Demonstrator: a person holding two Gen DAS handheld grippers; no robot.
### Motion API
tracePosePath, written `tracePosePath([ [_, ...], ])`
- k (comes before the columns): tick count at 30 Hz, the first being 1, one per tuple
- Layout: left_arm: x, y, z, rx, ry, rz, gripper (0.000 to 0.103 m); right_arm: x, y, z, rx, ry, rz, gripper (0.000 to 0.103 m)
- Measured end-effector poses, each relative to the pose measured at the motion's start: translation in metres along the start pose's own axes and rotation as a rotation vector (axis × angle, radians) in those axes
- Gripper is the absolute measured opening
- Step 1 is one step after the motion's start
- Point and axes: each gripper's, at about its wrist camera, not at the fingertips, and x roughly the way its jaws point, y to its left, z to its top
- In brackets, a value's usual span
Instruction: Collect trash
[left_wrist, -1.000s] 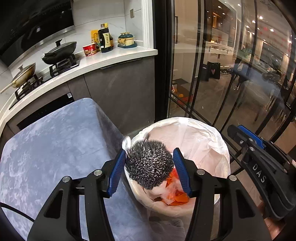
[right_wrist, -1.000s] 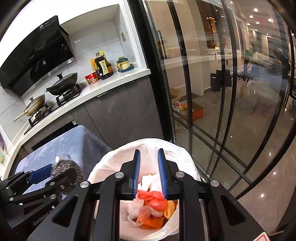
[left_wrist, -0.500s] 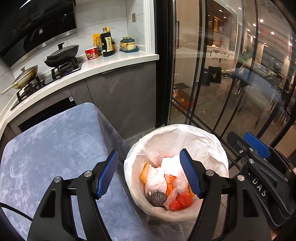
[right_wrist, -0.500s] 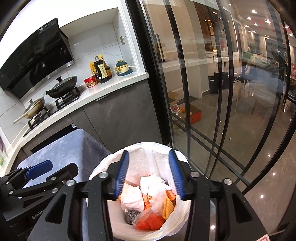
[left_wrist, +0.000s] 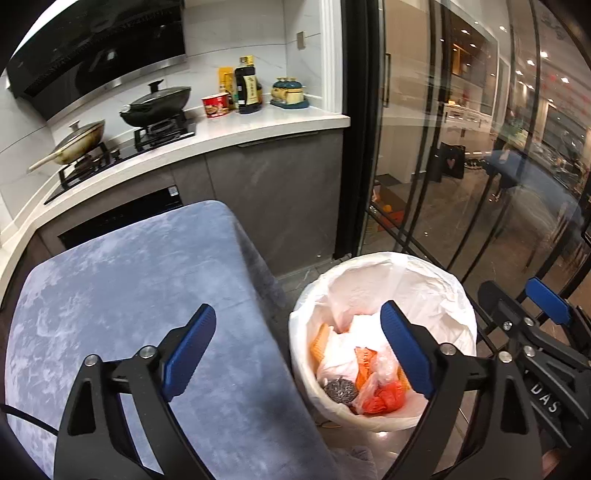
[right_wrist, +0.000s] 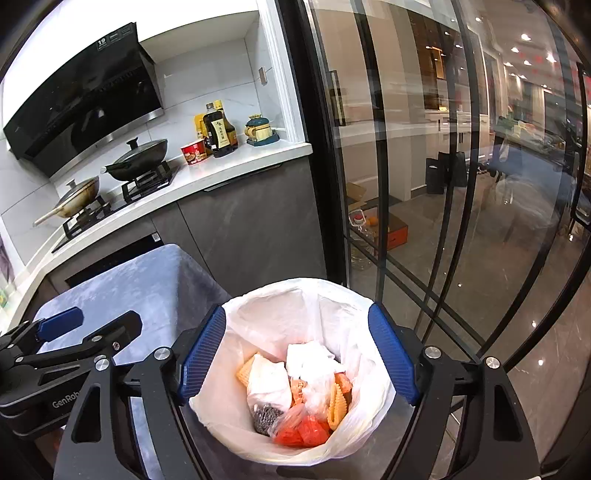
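A round bin with a white liner (left_wrist: 424, 273) (right_wrist: 258, 306) stands on the floor beside the grey-blue table (left_wrist: 129, 280) (right_wrist: 140, 277). In it lie a steel wool ball (left_wrist: 340, 388) (right_wrist: 266, 417), an orange-red plastic bag (left_wrist: 380, 400) (right_wrist: 303, 434), white crumpled bags (right_wrist: 269, 380) and yellow ridged pieces (right_wrist: 338, 406). My left gripper (left_wrist: 299, 349) is open and empty, above the table's edge and the bin's near rim. My right gripper (right_wrist: 295, 350) is open and empty, straddling the bin from above. It also shows in the left wrist view (left_wrist: 532, 321).
A kitchen counter (left_wrist: 236, 129) with two pans on a hob, bottles and a red cup runs behind the table. Black-framed glass doors (right_wrist: 424, 184) stand right of the bin. Dark cabinets (left_wrist: 273, 192) close off the back.
My left gripper opened and dropped the steel wool ball into the bin. My right gripper opened wide and let the orange-red bag fall in. Both grippers have drawn back a little.
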Motion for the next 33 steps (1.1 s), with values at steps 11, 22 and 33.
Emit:
tracePosePath([
  [11,-0.016,0.022,-0.010,-0.039,0.000,0.032,0.090,-0.015,0.016,-0.003,-0.061,0.016,-0.016,0.083],
  [22,-0.027,0.022,-0.026,-0.028,0.015,0.026,0.090,-0.022,0.020,-0.017,-0.100,0.054,-0.014,0.096],
  [33,-0.031,0.013,-0.041,-0.027,0.040,0.019,0.090,-0.032,0.010,-0.029,-0.094,0.067,-0.031,0.096],
])
